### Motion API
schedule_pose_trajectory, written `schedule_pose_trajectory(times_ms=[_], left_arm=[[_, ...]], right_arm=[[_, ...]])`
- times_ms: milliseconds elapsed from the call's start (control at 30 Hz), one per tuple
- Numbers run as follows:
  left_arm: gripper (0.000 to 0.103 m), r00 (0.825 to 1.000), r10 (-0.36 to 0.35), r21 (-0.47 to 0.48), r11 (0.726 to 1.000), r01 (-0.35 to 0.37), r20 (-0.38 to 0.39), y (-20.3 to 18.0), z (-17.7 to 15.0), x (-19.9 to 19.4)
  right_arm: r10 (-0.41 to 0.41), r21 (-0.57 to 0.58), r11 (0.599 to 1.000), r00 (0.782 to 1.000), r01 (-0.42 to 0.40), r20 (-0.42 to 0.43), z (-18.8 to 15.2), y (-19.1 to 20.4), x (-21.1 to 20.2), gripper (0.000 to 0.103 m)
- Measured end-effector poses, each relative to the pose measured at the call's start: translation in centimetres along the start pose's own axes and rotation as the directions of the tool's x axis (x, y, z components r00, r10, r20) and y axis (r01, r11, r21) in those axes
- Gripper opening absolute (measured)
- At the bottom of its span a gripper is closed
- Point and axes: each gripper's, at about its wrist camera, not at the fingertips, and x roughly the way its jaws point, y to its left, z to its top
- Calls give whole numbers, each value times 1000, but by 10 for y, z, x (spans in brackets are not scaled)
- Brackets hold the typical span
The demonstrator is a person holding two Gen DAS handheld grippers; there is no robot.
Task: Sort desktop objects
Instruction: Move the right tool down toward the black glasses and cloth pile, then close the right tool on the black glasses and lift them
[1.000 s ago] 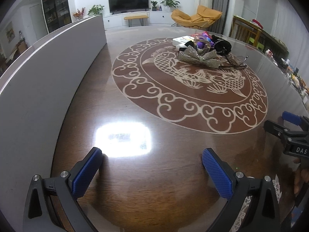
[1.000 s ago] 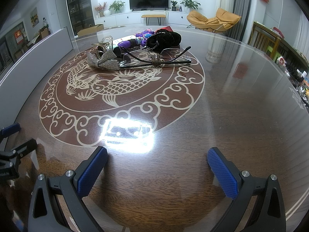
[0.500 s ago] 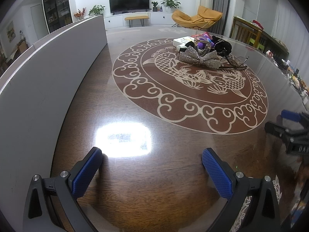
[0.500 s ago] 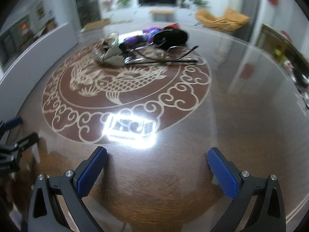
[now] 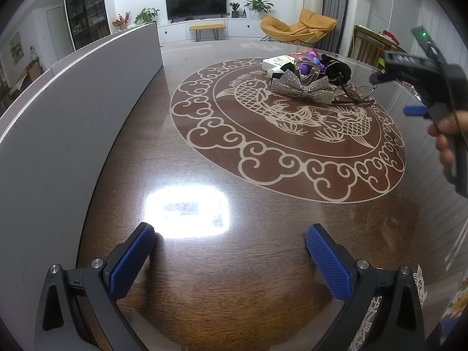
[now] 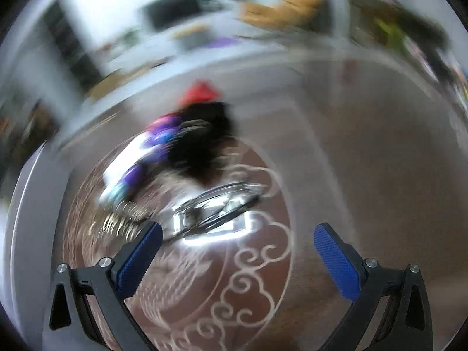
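Your left gripper (image 5: 231,251) hovers low over the bare table (image 5: 234,292), jaws wide and empty. Your right gripper (image 6: 238,251), jaws also wide and empty, is above the glasses (image 6: 216,207) at the near edge of the pile (image 5: 310,73), which lies loose on the table's fish medallion. The right view is blurred; no container can be made out.

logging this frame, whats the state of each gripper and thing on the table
left gripper: jaws open, empty, low over the table
right gripper: jaws open, empty, aimed at the pile
rhinestone bow: lying flat at the near edge of the pile
glasses: lying on the table, untouched
black fuzzy item: resting in the pile
white box: lying at the pile's far side
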Motion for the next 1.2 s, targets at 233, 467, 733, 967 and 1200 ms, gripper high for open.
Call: schedule_pose_trajectory(times_ms=[233, 467, 733, 967, 1200], left_arm=[[103, 1000, 0, 0, 1000, 0, 0, 0, 0, 0], [103, 1000, -1, 0, 1000, 1, 0, 0, 0, 0], [103, 1000, 4, 0, 1000, -4, 0, 0, 0, 0], [103, 1000, 2, 0, 1000, -2, 1, -1, 0, 1], [103, 1000, 1, 1, 1000, -1, 2, -2, 1, 1]], right_arm=[[-23, 38, 999, 999, 24, -22, 5, 29, 33, 92], [-21, -211, 977, 1000, 23, 14, -12, 73, 38, 44], [10, -505, 863, 1000, 1, 18, -61, 64, 12, 32], [21, -459, 888, 1000, -15, 9, -23, 84, 43, 32], [240, -666, 692, 959, -280, -153, -86, 124, 21, 32]])
